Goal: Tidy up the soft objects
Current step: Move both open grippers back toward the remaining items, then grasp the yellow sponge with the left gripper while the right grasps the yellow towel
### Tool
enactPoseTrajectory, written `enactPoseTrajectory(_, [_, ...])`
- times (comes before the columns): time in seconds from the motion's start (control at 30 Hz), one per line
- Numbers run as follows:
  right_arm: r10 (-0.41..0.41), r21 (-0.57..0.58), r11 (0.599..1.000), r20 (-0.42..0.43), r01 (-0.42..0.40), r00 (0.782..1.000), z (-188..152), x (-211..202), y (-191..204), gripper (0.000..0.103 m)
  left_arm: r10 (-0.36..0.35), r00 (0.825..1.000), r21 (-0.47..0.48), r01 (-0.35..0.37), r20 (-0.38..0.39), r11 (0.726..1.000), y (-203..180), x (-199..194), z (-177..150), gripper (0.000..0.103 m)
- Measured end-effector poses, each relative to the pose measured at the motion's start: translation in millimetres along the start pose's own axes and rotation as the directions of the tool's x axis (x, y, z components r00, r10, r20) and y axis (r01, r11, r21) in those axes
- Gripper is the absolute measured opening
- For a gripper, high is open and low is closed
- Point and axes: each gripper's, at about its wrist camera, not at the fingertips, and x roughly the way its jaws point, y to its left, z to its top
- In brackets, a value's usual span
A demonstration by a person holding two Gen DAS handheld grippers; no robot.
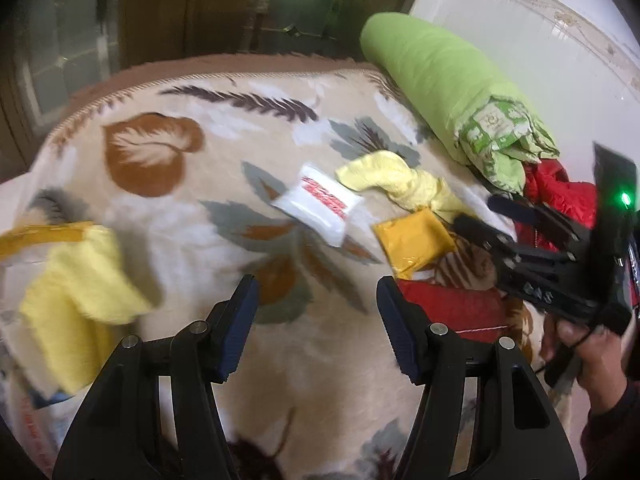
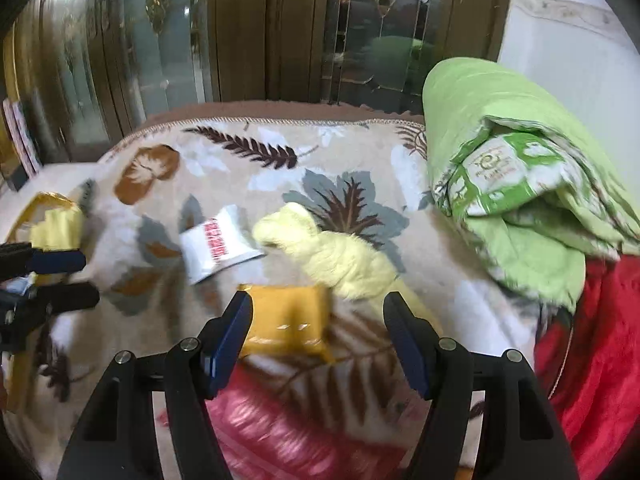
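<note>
On the blanket [image 2: 224, 364] I saw a packet [image 2: 218, 245] left of a twisted towel [image 2: 336, 252], a pouch [image 2: 286, 320] before them, a rolled quilt [image 2: 520, 184] right.

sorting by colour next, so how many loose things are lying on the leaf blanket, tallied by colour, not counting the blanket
Pale yellow: 2, twisted cloth, folded cloth
Mustard yellow: 1, flat packet
White with red print: 1, packet
Red: 2, jacket, flat red item
Green: 1, rolled quilt
Total: 7
</note>
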Motion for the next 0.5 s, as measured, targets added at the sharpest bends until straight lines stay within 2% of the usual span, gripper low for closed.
enactPoseTrajectory(0.1, [0.023, -0.002, 1.0, -0.027, -0.023, 0.999, 10.7, 11.1, -10.9, 0.069, -0.042, 0.999, 0.03, 0.043, -0.032, 0.999, -12.5, 17.5, 3.7, 0.061])
enactPoseTrajectory(0.3, [0.083, -0.087, 0.992, -0.141, -0.096, 0.987, 30.7, 40.7, -11.4, 0.069, -0.083, 0.995, 0.17, 0.092, -0.059, 0.981, -47.6, 44.0, 12.3, 0.061])
enactPoseTrajectory(0.4, [0.062, -0.161, 0.983, -0.177, -0.091, 0.982, 32.2, 53.8, -7.4, 0.069, -0.094, 0.993, 0.254, 0.108, -0.064, 0.961, -60.8, 50.3, 15.4, 0.061])
enactPoseTrajectory(0.5, [0.021, -0.235, 0.97, -0.204, -0.07, 0.979, 33.4, 69.1, -2.7, 0.069, -0.137, 0.986, 0.28, 0.16, -0.099, 0.947, -63.1, 56.0, 17.6, 0.061])
